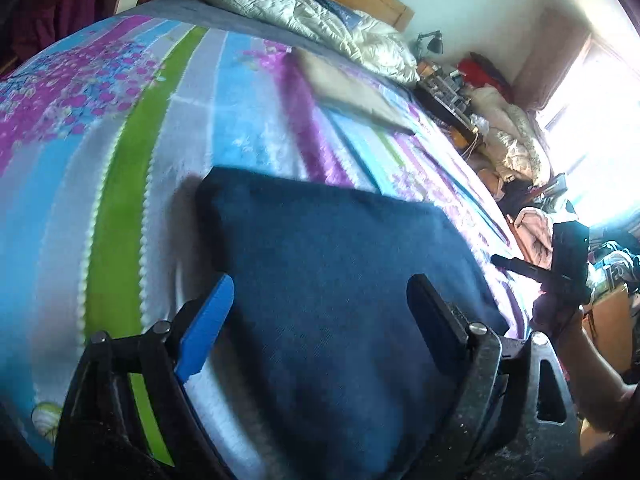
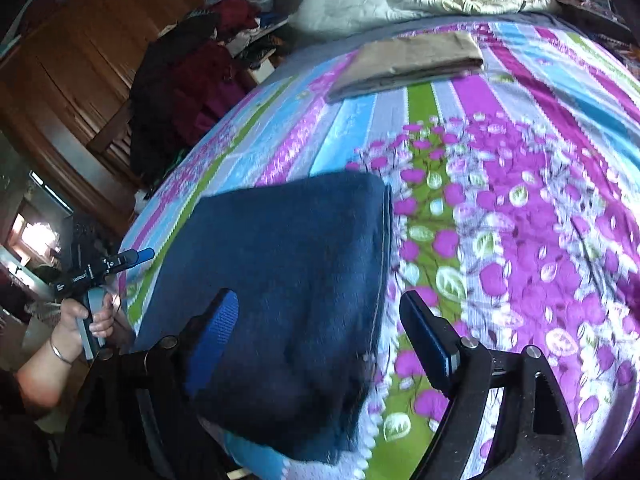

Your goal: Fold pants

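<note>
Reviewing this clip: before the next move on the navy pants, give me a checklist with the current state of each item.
1. Navy pants folded into a compact rectangle on the striped floral bedspread: ok.
2. Left gripper open, fingers apart over the pants: ok.
3. Right gripper open, straddling the pants' edge: ok.
4. Either gripper touching the cloth: cannot tell, frames are blurred.
5. Folded tan pants lying apart, farther up the bed: ok.
6. Fold edges aligned all round: cannot tell, near edge hidden.
</note>
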A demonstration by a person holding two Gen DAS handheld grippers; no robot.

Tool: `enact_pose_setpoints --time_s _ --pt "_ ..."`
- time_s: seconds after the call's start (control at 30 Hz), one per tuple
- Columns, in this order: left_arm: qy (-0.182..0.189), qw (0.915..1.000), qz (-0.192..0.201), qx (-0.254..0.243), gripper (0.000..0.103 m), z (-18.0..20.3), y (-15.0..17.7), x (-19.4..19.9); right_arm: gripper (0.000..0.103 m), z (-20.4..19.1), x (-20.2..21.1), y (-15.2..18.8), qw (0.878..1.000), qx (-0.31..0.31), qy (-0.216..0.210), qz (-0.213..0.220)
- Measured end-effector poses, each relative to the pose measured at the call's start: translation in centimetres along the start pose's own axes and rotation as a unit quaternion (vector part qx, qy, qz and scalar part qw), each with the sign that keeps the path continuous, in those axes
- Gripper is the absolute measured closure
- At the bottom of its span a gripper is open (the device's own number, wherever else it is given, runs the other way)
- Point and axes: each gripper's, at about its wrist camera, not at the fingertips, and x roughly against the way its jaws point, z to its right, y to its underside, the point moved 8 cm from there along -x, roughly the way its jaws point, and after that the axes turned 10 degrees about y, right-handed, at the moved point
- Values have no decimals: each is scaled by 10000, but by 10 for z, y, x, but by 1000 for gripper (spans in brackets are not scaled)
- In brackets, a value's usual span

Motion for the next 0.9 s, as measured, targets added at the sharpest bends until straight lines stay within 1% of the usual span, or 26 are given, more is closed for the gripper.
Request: enact_pose_setpoints --time_s 0.07,0.1,0.13,0.17,0.2,0.23,0.27,0.3,0.33,0.37,0.4,0.43,0.47,0.5,0.53,0.57,0.6,0.63,0.7,0.73,0.77,0.83,0.87,0.9 --pt "-43 9986 -407 344 17 -18 23 -15 20 1 -14 23 9995 -59 -208 -244" --pt "28 9971 -537 534 20 -26 34 -22 26 -1 -25 35 9989 -53 -243 -402" --pt "38 9987 -300 407 20 -22 34 -19 29 -4 -30 43 9988 -53 -305 -390" --pt "156 9989 -271 337 20 -16 34 -19 30 -9 -29 42 9989 -52 -430 -195" --pt "459 9975 -321 433 20 -9 33 -23 32 -12 -31 40 9984 -76 -532 -167" --pt "730 9956 -278 523 20 -2 30 -25 33 -13 -33 35 9981 -140 -578 -135" --pt "823 9951 -223 504 19 2 25 -30 33 -12 -40 28 9981 -229 -574 -74" --pt "575 9971 -273 411 18 0 23 -38 38 -11 -49 22 9979 -289 -572 -49" --pt "221 9985 -392 297 19 -4 22 -48 45 -13 -55 20 9978 -338 -573 -65" --pt "-3 9991 -418 117 19 -6 19 -59 49 -13 -62 16 9976 -422 -547 -52" --pt "-131 9992 -376 68 20 -3 15 -63 59 -16 -60 14 9978 -428 -512 23" --pt "-185 9988 -411 173 38 0 14 -66 70 -21 -51 14 9983 -336 -445 172" --pt "-42 9987 -422 284 52 6 12 -68 72 -26 -41 14 9983 -253 -412 321" --pt "-60 9991 -326 267 74 11 9 -65 74 -34 -28 15 9980 -180 -415 449" --pt "-21 9995 -230 220 84 15 7 -57 75 -42 -15 14 9975 -91 -411 570" --pt "298 9990 -106 317 85 21 3 -50 75 -49 -8 8 9969 21 -394 684" --pt "509 9978 -12 423 86 26 0 -42 75 -57 1 2 9960 115 -386 799" --pt "600 9973 63 420 86 33 -6 -35 76 -65 8 -7 9948 164 -427 913" --pt "614 9979 154 168 86 46 -23 -30 76 -76 20 -32 9913 194 -495 1205" --pt "648 9975 257 71 86 52 -35 -27 76 -78 21 -46 9899 181 -500 1317" --pt "661 9971 384 27 86 56 -55 -24 76 -77 21 -63 9882 122 -504 1441" --pt "735 9956 589 7 86 55 -90 -25 75 -71 9 -99 9863 -177 -464 1573" --pt "698 9950 718 -62 86 51 -110 -26 73 -61 -3 -116 9862 -483 -509 1502" --pt "618 9946 831 -90 84 43 -131 -32 66 -50 -20 -130 9863 -782 -568 1339"
